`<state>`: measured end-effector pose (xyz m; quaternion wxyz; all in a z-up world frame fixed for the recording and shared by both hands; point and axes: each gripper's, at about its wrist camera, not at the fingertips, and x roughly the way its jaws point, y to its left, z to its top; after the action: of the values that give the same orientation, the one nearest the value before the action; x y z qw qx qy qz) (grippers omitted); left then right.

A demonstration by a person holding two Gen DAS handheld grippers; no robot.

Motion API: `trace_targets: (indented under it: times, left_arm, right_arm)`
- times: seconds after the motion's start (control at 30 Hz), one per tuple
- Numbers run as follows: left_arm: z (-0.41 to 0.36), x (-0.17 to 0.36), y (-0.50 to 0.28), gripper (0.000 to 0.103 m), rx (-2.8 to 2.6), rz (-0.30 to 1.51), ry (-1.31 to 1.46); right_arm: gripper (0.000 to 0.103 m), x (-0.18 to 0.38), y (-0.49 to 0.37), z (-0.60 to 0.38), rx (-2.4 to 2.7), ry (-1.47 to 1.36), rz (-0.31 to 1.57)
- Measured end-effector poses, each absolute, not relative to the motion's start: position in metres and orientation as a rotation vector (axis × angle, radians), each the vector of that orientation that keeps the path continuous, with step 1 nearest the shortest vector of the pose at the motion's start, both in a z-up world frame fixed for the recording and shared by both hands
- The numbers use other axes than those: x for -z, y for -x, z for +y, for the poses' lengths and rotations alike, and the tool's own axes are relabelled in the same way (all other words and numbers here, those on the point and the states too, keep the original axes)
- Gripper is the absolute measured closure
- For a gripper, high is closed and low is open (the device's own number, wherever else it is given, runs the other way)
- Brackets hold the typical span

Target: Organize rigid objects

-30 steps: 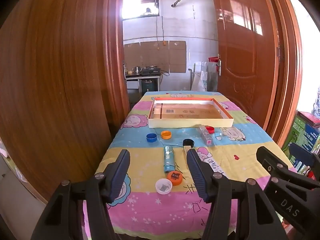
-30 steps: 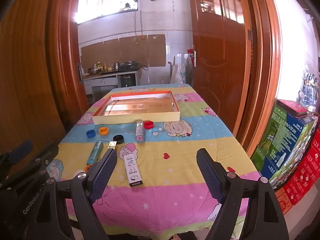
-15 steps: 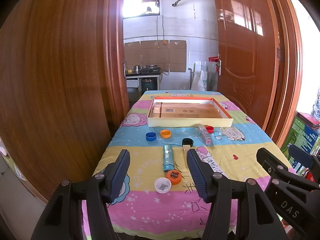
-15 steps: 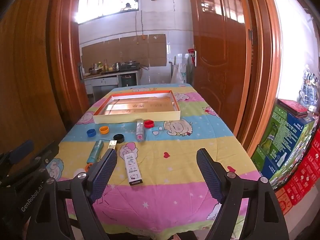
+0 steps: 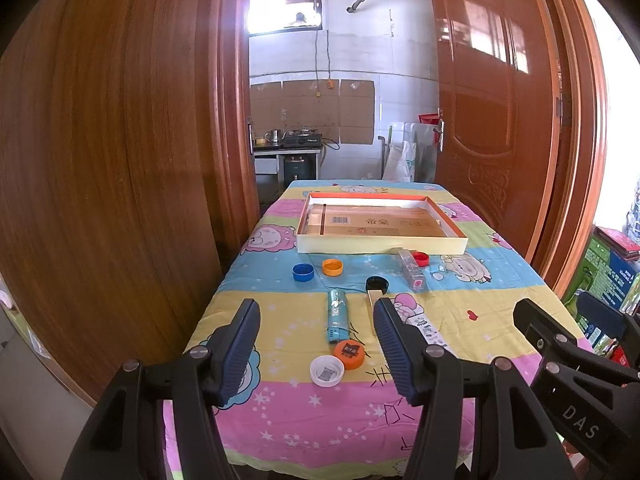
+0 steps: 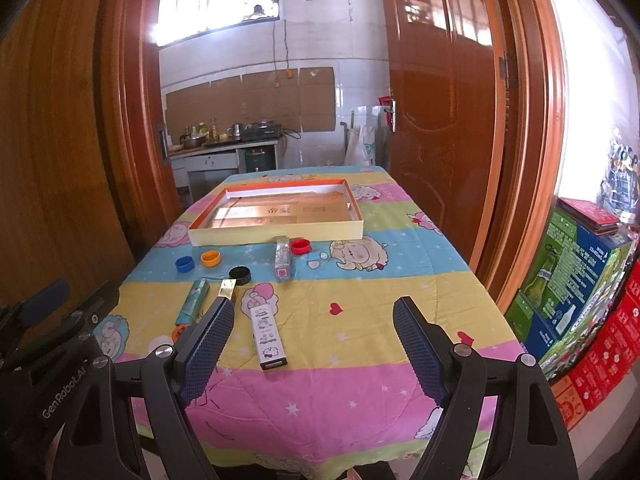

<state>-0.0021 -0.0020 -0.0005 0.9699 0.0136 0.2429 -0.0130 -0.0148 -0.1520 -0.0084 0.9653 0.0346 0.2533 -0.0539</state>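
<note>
**Both grippers wide and empty at the near edge of the table**

While I hold both tools back at the near end of the table (image 5: 500,300), my left gripper (image 5: 316,344) hangs with its jaws spread wide and nothing between them, and my right gripper (image 6: 314,346) is spread just as wide, also empty.

On the cartoon-print cloth, the shallow cardboard tray (image 5: 380,245) sits toward the far end, with only its printed liner showing inside. Just in front of its near wall lie a red cap (image 5: 420,258) and a clear slim box (image 5: 412,276), side by side. To the left are a blue cap (image 5: 303,272) and an orange cap (image 5: 332,267), close together. A black cap (image 5: 377,283) sits nearer the middle, touching the end of a gold strip (image 6: 227,290). A teal tube (image 5: 337,314) lies lengthwise beside that strip. At its near end rest an orange lid (image 5: 349,354) and a white lid (image 5: 327,370), touching each other. A long white box (image 6: 267,334) lies lengthwise between my right gripper's fingers from that camera.
</note>
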Motion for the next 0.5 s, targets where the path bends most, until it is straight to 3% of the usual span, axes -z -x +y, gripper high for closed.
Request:
trace_targets:
  times: [0.5]
  left_arm:
    - [-0.0026,-0.0006,0.0008,0.044,0.035,0.503,-0.024]
  right_arm:
    - [0.020,0.0090,0.0137,-0.1531,0.097,-0.068,0.523]
